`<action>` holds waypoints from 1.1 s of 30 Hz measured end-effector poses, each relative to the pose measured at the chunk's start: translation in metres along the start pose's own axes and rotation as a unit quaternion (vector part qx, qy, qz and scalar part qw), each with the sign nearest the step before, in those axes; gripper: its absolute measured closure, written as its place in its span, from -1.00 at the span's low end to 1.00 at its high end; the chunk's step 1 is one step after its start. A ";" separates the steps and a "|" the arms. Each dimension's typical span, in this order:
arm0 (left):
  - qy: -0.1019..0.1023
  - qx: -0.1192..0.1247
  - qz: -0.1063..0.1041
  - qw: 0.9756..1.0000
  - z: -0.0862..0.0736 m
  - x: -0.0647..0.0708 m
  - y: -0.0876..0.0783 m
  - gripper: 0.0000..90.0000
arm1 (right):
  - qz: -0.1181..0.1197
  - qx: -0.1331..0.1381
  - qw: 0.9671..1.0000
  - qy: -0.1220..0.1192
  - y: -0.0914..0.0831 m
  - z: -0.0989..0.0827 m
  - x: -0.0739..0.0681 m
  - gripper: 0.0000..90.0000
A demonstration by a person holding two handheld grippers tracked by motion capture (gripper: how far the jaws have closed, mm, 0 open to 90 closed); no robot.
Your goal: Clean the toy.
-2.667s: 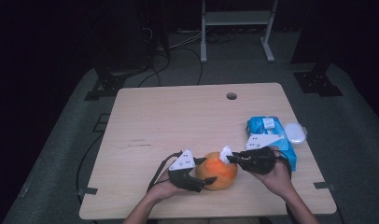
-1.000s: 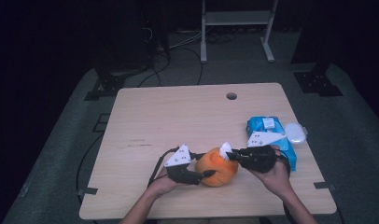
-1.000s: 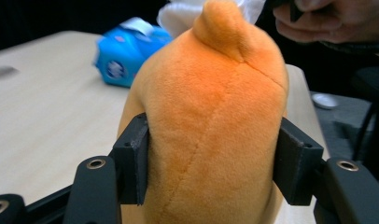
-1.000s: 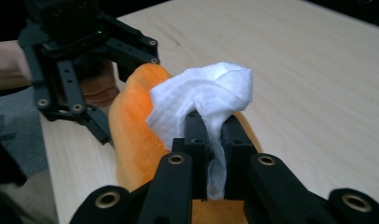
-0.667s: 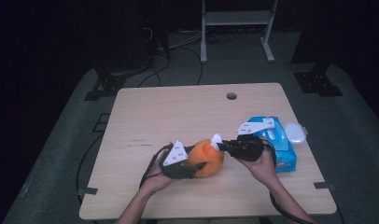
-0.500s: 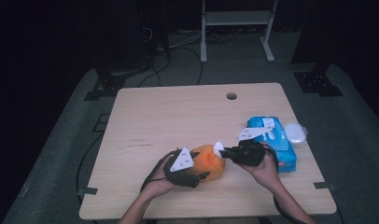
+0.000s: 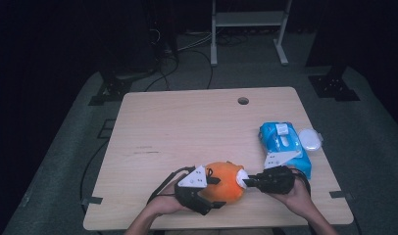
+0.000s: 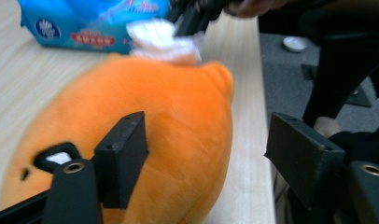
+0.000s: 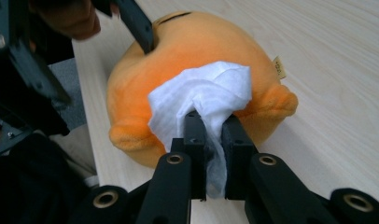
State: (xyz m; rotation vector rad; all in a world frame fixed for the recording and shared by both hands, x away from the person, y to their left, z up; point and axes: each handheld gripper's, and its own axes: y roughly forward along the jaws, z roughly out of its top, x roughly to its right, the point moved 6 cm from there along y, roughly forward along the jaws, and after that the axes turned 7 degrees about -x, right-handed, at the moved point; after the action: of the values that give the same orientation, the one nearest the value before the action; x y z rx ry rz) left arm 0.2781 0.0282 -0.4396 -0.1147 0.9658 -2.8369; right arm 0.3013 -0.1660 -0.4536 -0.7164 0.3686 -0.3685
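Lying crosswise, orange plush toy (image 7: 225,181), nose toward left tongs (image 7: 210,193).

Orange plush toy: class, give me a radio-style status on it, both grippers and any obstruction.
Right gripper shut on white wipe, pressed to orange plush toy. Left gripper jaws astride the toy, just been opening. Blue wipe pack behind, clear of work.

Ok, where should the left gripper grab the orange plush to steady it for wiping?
Probably across the orange plush toy's rounded body, from the person's side; the left gripper already straddles it there, opposite the white wipe. The body is soft and bulging, so the jaws should sink in.
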 end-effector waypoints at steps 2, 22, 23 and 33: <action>0.004 0.013 0.016 1.000 0.011 -0.009 -0.010 -0.32 | -0.001 0.000 1.000 0.002 -0.002 -0.002 0.000 0.82; -0.068 -0.027 0.010 0.997 0.007 -0.053 0.022 -0.32 | 0.002 0.018 1.000 0.003 -0.014 -0.010 0.003 0.80; -0.069 -0.028 0.012 0.997 0.007 -0.053 0.023 -0.31 | 0.002 0.019 1.000 0.004 -0.014 -0.010 0.003 0.80; -0.081 -0.034 0.022 0.996 0.005 -0.051 0.023 -0.25 | -0.002 0.028 1.000 0.003 -0.018 -0.009 0.004 0.79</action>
State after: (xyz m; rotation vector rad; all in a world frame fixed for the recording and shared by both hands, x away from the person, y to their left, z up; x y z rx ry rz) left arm 0.3314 0.0153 -0.4505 -0.3215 1.0161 -2.7066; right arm 0.2976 -0.1856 -0.4482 -0.6613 0.3619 -0.3830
